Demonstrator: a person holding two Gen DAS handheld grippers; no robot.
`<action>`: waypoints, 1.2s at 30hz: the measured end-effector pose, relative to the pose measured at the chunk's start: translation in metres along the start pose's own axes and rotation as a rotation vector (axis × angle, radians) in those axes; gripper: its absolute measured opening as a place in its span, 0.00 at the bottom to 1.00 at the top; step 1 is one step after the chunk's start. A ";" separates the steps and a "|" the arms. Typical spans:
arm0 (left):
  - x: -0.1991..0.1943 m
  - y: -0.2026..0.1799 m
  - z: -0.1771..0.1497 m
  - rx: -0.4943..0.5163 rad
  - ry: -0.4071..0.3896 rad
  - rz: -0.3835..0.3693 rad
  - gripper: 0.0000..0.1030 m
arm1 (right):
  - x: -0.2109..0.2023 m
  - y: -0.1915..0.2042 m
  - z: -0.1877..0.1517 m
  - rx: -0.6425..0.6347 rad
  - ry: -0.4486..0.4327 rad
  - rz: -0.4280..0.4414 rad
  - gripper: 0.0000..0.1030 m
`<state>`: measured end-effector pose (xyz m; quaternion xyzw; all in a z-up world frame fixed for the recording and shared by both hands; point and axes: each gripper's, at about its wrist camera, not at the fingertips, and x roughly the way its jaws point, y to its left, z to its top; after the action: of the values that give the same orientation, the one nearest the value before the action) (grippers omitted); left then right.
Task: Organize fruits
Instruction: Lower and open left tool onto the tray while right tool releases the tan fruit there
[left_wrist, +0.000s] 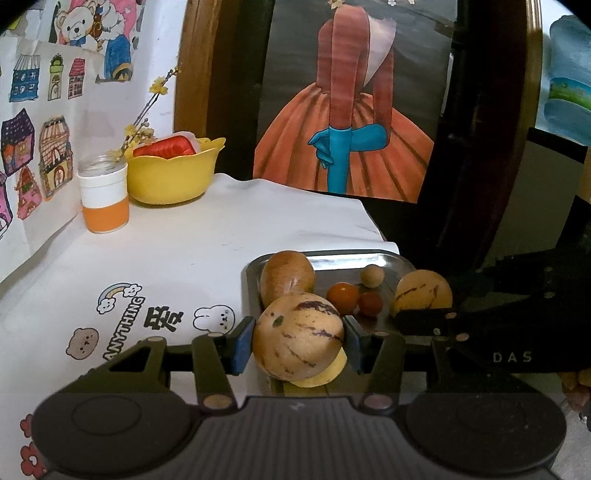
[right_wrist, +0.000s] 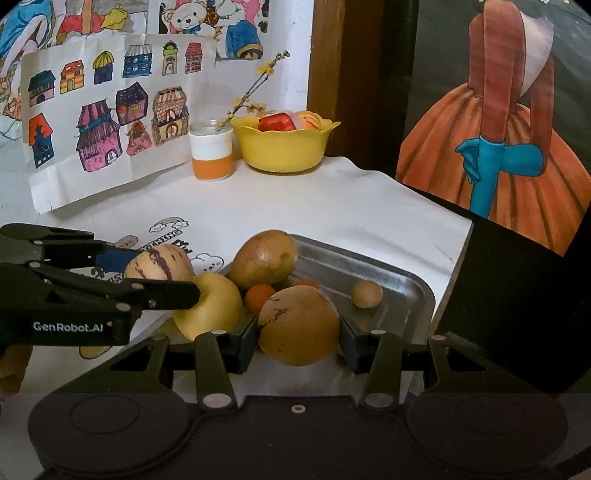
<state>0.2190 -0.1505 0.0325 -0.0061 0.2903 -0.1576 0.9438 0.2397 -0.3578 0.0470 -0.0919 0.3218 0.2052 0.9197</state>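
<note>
A pale purple-streaked melon (left_wrist: 298, 338) is clamped between the blue pads of the left gripper (left_wrist: 298, 341), jaws spread wide to its width, held at the near edge of the metal tray (left_wrist: 343, 258) above a yellow apple (right_wrist: 208, 306). A second streaked melon (right_wrist: 298, 325) is gripped likewise by the right gripper (right_wrist: 298, 332) over the tray. In the tray are seen a brownish mango (right_wrist: 264, 258), small orange fruits (left_wrist: 342, 297) and a small tan ball (right_wrist: 366, 292).

A yellow fruit (left_wrist: 325, 373) lies mostly hidden under the striped melon (left_wrist: 298, 338).
</note>
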 end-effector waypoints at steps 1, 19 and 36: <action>-0.001 -0.001 -0.001 0.005 -0.001 -0.001 0.53 | -0.001 -0.001 -0.002 0.003 0.001 -0.001 0.47; -0.002 -0.023 -0.018 0.049 0.031 -0.064 0.53 | -0.006 -0.005 -0.027 0.027 0.029 -0.014 0.47; 0.001 -0.030 -0.028 0.076 0.057 -0.076 0.53 | -0.006 -0.005 -0.038 0.037 0.044 -0.017 0.47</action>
<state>0.1953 -0.1767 0.0117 0.0232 0.3106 -0.2043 0.9280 0.2169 -0.3756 0.0213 -0.0820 0.3450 0.1893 0.9157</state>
